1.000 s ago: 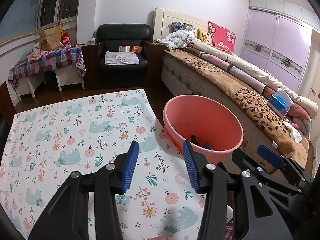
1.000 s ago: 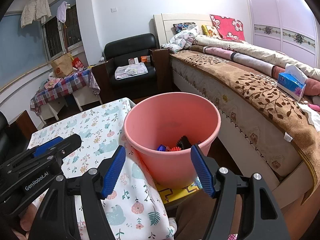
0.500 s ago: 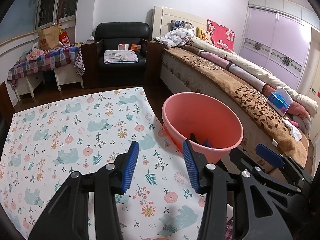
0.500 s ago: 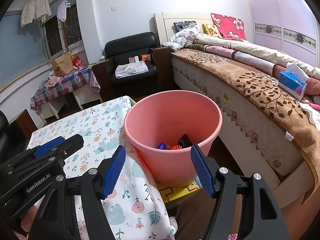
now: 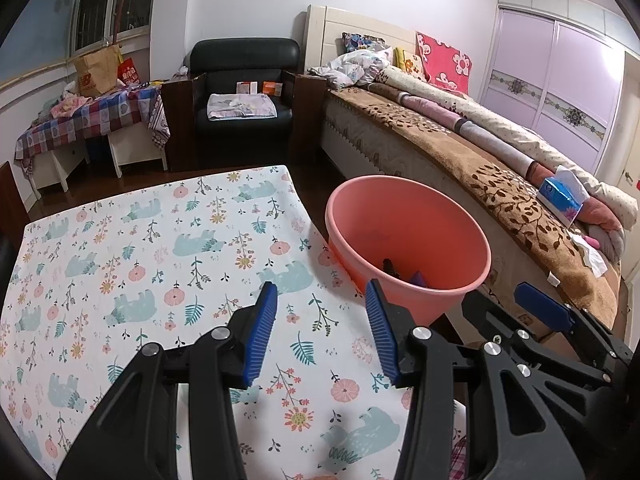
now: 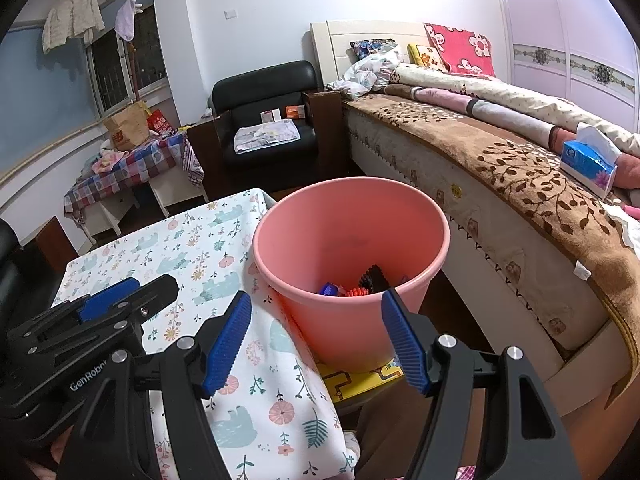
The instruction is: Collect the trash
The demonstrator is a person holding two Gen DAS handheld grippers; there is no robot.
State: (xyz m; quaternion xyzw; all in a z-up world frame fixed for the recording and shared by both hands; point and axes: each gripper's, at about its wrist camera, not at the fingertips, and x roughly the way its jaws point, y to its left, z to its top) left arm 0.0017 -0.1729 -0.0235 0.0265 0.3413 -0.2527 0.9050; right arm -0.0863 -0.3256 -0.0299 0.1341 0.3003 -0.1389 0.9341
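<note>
Bin: a pink bin (image 6: 352, 264) was seen standing just beside the right edge of the desk (image 5: 140, 248), between the desk and the bed (image 6: 520, 168), on what looked like a yellow mat (image 6: 360, 378).
Trash collected: several small pieces of trash (image 6: 352, 286) were seen at the bottom of the bin, among them something blue, something red-orange and something dark and ribbed; what each piece was could not be told.
Desk top: no loose trash was seen on the part of the flowered cloth that was in view; the near edge of the desk was hidden behind the tools.
Left gripper (image 5: 320, 332): it was held above the cloth, its blue fingers (image 5: 262, 332) were set apart, and nothing was seen between them.
Right gripper (image 6: 320, 340): it was held before the near wall of the bin, its fingers (image 6: 226, 340) were spread wide, and nothing was gripped.
Progress: the task was judged to be at or near its end, since trash lay in the bin and both tools were empty.
Left to do: nothing further could be made out on the desk; whether the white scraps (image 5: 588, 252) on the bed were meant to be collected could not be told.
</note>
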